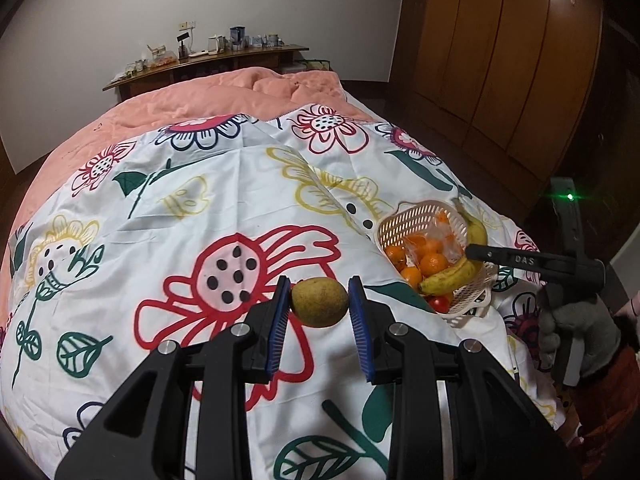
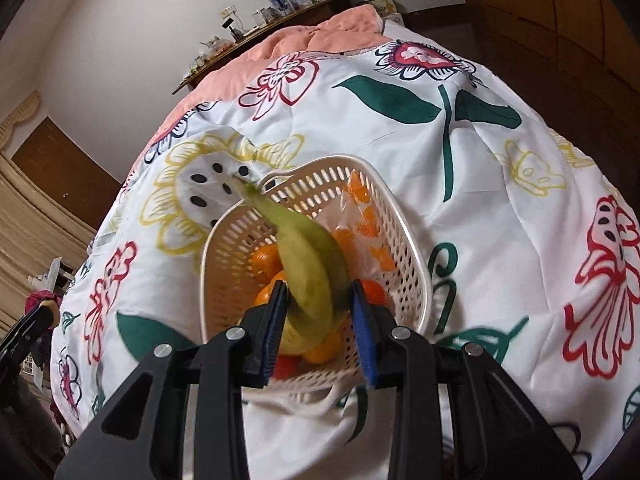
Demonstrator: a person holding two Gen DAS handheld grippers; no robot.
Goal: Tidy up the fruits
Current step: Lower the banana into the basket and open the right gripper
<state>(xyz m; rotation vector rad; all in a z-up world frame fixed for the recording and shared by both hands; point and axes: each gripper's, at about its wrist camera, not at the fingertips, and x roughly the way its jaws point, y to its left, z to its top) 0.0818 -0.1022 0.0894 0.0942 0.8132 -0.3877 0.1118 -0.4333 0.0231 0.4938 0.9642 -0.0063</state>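
Note:
My left gripper [image 1: 319, 300] is shut on a brownish-green kiwi [image 1: 319, 302] and holds it above the flowered bedspread. A white plastic basket [image 1: 416, 220] sits to its right with several oranges [image 1: 432, 262], a tomato [image 1: 439, 303] and a clear bag of orange pieces. My right gripper [image 2: 320, 300] is over the basket [image 2: 408, 240], its jaws around a yellow-green banana [image 2: 308, 264] that points up and away over the oranges [image 2: 266, 262]. In the left wrist view the banana [image 1: 452, 278] lies across the basket under the right gripper's fingers [image 1: 508, 258].
The flowered white cloth [image 1: 200, 208] covers a bed with a pink quilt [image 1: 200, 96] behind it. A wooden shelf [image 1: 208, 60] with jars and bottles stands at the head. A wooden wardrobe [image 1: 500, 60] lines the right side. The bed edge drops just beyond the basket.

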